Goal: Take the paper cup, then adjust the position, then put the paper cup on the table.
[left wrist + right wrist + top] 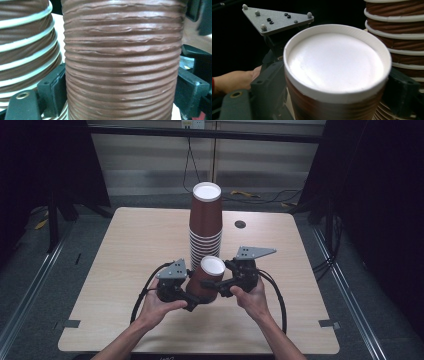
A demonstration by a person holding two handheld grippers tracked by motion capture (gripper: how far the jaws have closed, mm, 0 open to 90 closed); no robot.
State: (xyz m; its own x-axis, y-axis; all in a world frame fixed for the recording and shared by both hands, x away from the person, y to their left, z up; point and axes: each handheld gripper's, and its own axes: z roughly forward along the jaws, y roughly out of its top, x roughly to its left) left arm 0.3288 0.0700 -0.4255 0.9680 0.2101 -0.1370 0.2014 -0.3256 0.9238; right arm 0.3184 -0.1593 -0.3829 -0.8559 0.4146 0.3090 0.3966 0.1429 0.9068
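A tall stack of upturned brown ribbed paper cups stands mid-table. Just in front of it, a single brown cup sits base-up, white bottom showing, tilted slightly. My left gripper comes at its lower wall from the left, and my right gripper from the right. In the left gripper view the cup sits between the pads, which press on both sides, with the stack behind. In the right gripper view the jaws clasp the cup just under its white base.
The light wooden table has a small dark grommet hole right of the stack. Black cables loop from both grippers toward the front edge. The left gripper's grey plate and a hand sit beyond the cup. Dark floor and cables surround the table.
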